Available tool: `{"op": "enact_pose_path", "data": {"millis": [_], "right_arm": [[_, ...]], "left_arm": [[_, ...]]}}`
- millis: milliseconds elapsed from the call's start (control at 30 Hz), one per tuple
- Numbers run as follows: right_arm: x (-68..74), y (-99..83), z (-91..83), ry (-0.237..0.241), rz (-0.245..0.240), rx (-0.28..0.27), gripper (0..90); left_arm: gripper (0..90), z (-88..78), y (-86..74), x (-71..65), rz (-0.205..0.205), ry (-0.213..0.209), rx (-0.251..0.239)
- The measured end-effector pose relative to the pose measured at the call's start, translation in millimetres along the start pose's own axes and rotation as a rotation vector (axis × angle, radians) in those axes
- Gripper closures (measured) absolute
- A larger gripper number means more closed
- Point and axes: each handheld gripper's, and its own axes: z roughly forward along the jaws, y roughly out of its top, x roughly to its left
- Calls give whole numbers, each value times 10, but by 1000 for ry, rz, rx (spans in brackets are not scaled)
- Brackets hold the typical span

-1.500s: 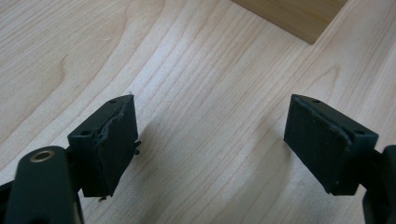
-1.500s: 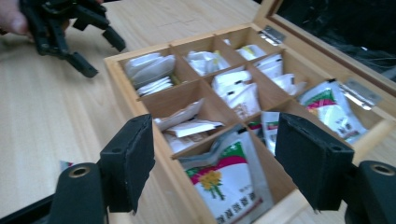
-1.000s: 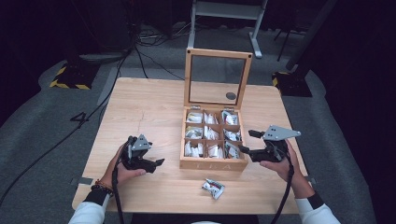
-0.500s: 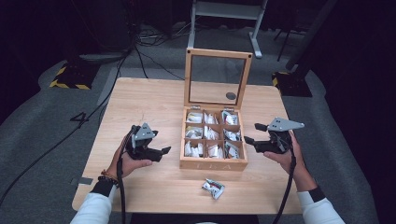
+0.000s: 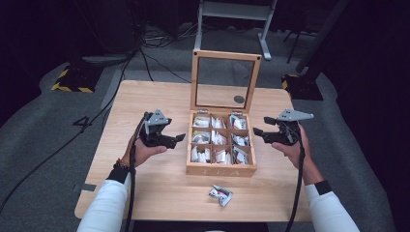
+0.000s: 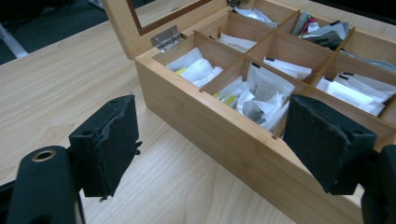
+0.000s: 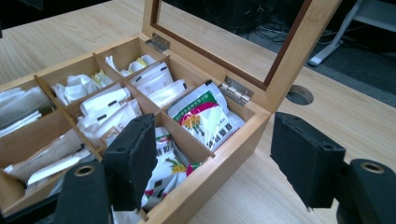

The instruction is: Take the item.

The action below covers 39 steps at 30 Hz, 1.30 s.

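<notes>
Left of the tea box (image 5: 221, 145), the left hand-held gripper (image 5: 177, 138) hovers wide open, empty. Its lid stands open; 1 sachet (image 5: 220, 195) lies on the table (image 5: 145, 101) before it, unstowed. Right, the right hand-held gripper (image 5: 258, 131) gapes empty.

Lab or studio: dark room, floor cables (image 5: 145, 46), hazard-taped base (image 5: 65, 79).

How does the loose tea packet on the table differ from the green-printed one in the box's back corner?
The loose packet lies on the bare table in front of the tea box; the green-printed packet sits in a compartment beside the lid hinge. The loose packet looks crumpled and silvery; the green-printed one looks smooth, white and green. Both are small sachets, and neither gripper touches them.
</notes>
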Motion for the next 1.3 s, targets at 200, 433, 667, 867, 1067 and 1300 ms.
{"op": "enact_pose_path", "data": {"millis": [200,433,667,867,1067,1300], "right_arm": [[-91,92,115,-17,21,1,320],[-210,208,239,-51,24,12,329],[-372,269,366,-61,73,33,347],[-413,305,483,-42,88,42,360],[-395,266,713,-43,95,81,373],[-452,219,830,-71,116,79,356]], "left_arm": [[184,113,139,60,-2,29,13],[184,279,344,149,-13,47,15],[193,482,517,196,-48,61,21],[200,636,589,231,-78,67,21],[204,811,673,283,-100,101,44],[198,959,671,368,-112,135,71]]}}
